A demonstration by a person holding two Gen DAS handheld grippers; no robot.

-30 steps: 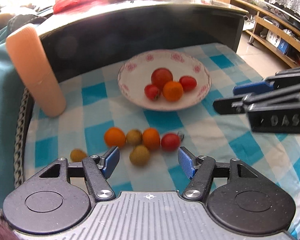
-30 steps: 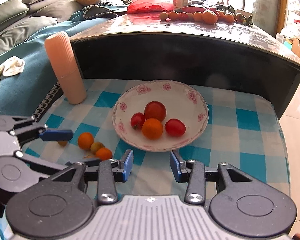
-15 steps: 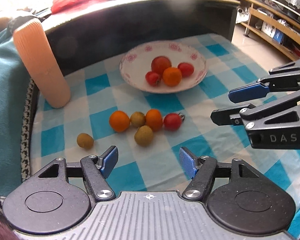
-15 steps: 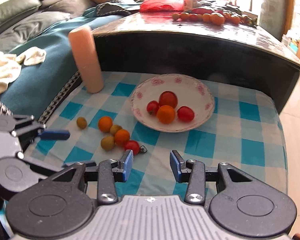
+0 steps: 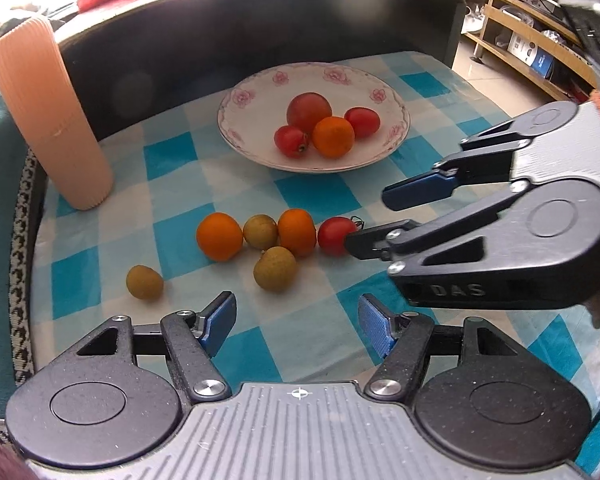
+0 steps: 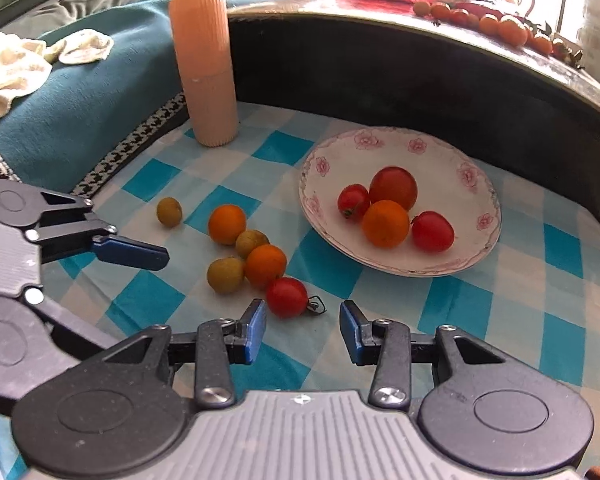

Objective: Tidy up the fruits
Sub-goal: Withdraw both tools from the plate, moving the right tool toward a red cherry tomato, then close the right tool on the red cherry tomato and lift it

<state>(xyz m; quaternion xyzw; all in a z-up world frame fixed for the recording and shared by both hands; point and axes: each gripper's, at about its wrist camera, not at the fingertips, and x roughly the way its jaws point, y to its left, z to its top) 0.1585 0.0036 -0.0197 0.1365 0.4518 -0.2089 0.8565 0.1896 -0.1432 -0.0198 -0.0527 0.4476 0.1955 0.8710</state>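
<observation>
A white floral plate [image 5: 392,104] [image 6: 476,256] holds a big red tomato [image 5: 309,110], two small tomatoes and an orange [image 5: 333,137]. On the checked cloth lie two oranges [image 5: 219,236] [image 5: 297,231], three brown-green fruits [image 5: 274,268] and a red cherry tomato [image 5: 334,236] [image 6: 287,297]. My left gripper [image 5: 298,322] is open and empty, just in front of the loose fruits. My right gripper [image 6: 302,332] is open and empty, its fingertips close before the cherry tomato; in the left wrist view the right gripper [image 5: 370,218] comes in from the right beside that tomato.
A tall peach ribbed cylinder [image 5: 46,120] [image 6: 206,68] stands at the cloth's left rear. A dark raised table edge [image 6: 420,76] runs behind the plate, with more fruits and a red bag on top. A teal cushion [image 6: 72,96] lies to the left.
The right gripper swung left and down from facing the plate to the cherry tomato among the loose fruits. The left gripper's view shifted slightly; the fruits have not moved.
</observation>
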